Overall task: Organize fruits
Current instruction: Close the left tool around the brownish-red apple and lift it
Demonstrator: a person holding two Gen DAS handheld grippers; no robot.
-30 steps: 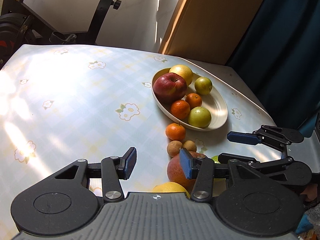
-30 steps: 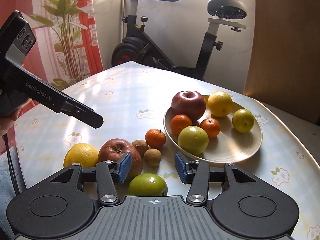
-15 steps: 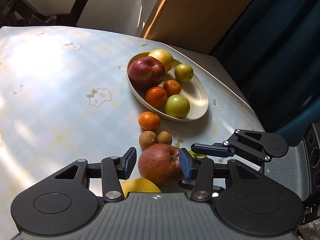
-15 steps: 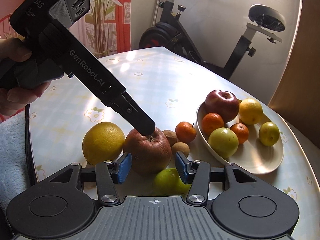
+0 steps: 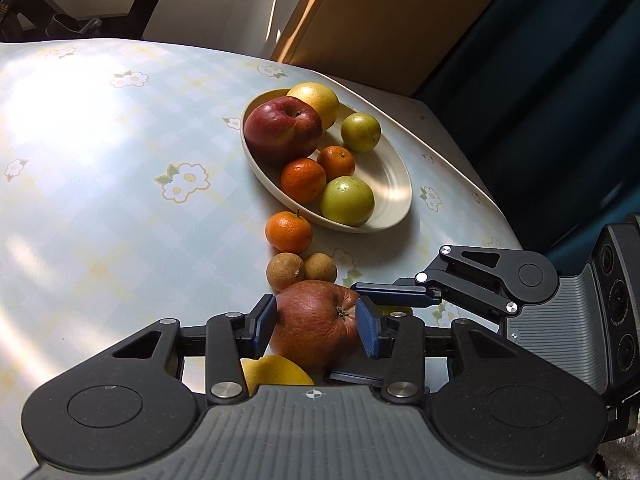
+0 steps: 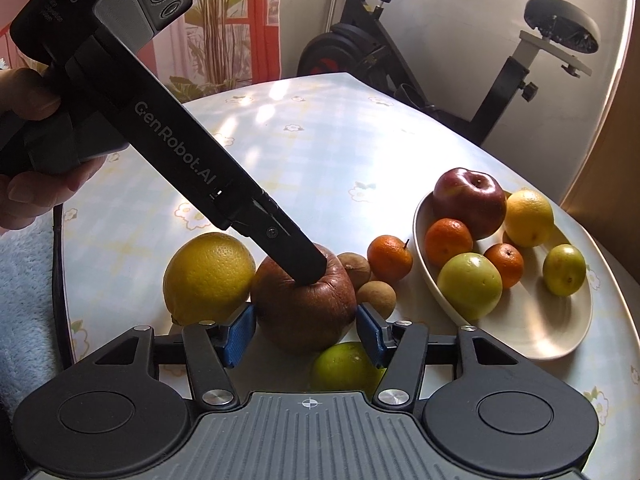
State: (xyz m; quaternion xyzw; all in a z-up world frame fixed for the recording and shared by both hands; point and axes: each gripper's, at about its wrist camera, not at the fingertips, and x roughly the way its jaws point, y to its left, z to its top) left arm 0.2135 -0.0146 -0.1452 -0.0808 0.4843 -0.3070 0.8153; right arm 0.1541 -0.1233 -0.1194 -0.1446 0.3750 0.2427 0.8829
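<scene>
Wrinkled apple clamped by the left tool on the worktop

The wrinkled red apple is gripped between the pads of the left tool, whose jaws have just been closing; the right tool, its jaws just opened wider, is set around the same apple with its pads apart from the skin. The apple is seen on the worktop, well short of the oval dish

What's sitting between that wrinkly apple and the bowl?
Two small brown fruits and a loose mandarin lie between the wrinkled apple and the bowl, clearest in the left wrist view.
</scene>
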